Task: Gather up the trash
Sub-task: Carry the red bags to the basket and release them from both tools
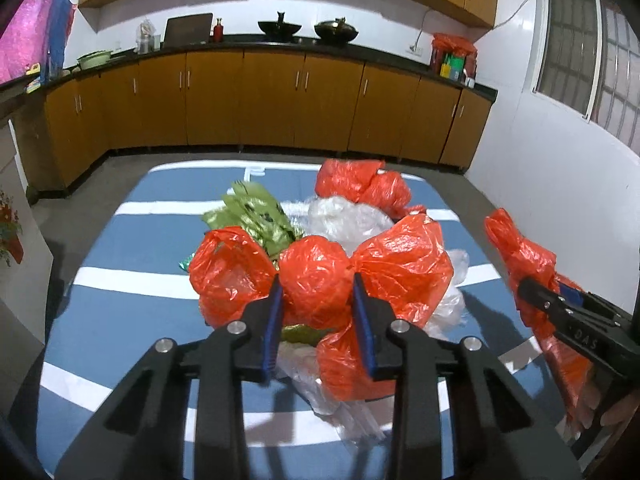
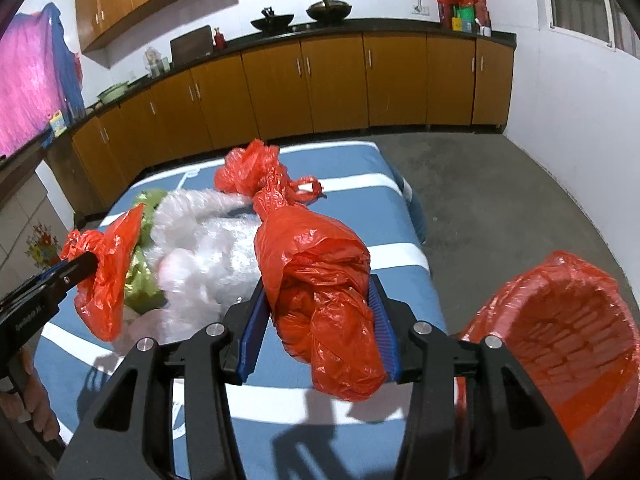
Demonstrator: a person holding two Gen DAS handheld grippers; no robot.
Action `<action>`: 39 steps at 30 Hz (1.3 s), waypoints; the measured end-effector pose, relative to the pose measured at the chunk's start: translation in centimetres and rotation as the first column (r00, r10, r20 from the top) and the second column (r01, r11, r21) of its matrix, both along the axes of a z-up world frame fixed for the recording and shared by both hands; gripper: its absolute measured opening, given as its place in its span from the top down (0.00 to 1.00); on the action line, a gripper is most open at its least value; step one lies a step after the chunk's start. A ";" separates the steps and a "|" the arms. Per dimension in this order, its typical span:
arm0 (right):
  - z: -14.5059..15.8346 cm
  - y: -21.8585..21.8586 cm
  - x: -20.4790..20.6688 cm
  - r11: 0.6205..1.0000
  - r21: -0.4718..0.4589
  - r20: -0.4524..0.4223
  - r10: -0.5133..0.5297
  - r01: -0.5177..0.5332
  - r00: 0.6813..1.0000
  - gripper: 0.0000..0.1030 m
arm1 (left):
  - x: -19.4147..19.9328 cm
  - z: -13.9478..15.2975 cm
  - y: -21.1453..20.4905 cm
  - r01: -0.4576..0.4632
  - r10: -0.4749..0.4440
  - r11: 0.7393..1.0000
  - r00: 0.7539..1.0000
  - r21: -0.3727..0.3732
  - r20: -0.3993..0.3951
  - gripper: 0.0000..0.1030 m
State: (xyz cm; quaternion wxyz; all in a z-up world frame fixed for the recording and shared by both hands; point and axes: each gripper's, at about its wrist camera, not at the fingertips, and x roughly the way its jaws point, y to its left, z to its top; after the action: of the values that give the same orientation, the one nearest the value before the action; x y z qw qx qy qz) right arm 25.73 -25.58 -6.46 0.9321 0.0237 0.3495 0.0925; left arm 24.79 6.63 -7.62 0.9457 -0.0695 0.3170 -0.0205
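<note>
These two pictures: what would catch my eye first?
Bright orange bags. The left gripper pinches one orange bag from the heap on the striped blue table; the right gripper clamps a long orange bag. An orange-lined bin waits at right.

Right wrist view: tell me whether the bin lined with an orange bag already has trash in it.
No: the bin shows only its bare orange liner inside, while the right gripper grips an orange bag over the table.
</note>
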 end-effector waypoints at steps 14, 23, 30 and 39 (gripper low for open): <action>3.8 -2.4 -4.5 0.998 0.007 0.097 -0.056 0.055 0.994 0.53 | -3.1 4.3 -3.4 0.085 -0.084 0.996 0.993 -0.011 0.083 0.69; 5.1 -5.4 -7.1 0.993 0.018 0.130 -0.118 0.117 0.984 0.53 | -4.0 5.1 -6.9 0.160 -0.159 0.987 0.983 -0.010 0.092 0.69; 5.2 -7.9 -8.3 0.984 0.028 0.133 -0.180 0.178 0.975 0.53 | -4.2 5.1 -10.0 0.226 -0.224 0.974 0.971 -0.016 0.087 0.69; 5.1 -12.3 -10.4 0.954 0.028 0.131 -0.301 0.300 0.945 0.53 | -4.2 4.8 -15.3 0.335 -0.332 0.942 0.940 -0.026 0.080 0.69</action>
State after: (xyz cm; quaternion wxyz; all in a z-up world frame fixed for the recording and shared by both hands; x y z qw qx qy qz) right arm 15.29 -37.86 -1.32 0.9565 0.0737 0.2780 -0.0479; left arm 20.62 -8.67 -2.86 0.9381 -0.0324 0.2884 -0.1890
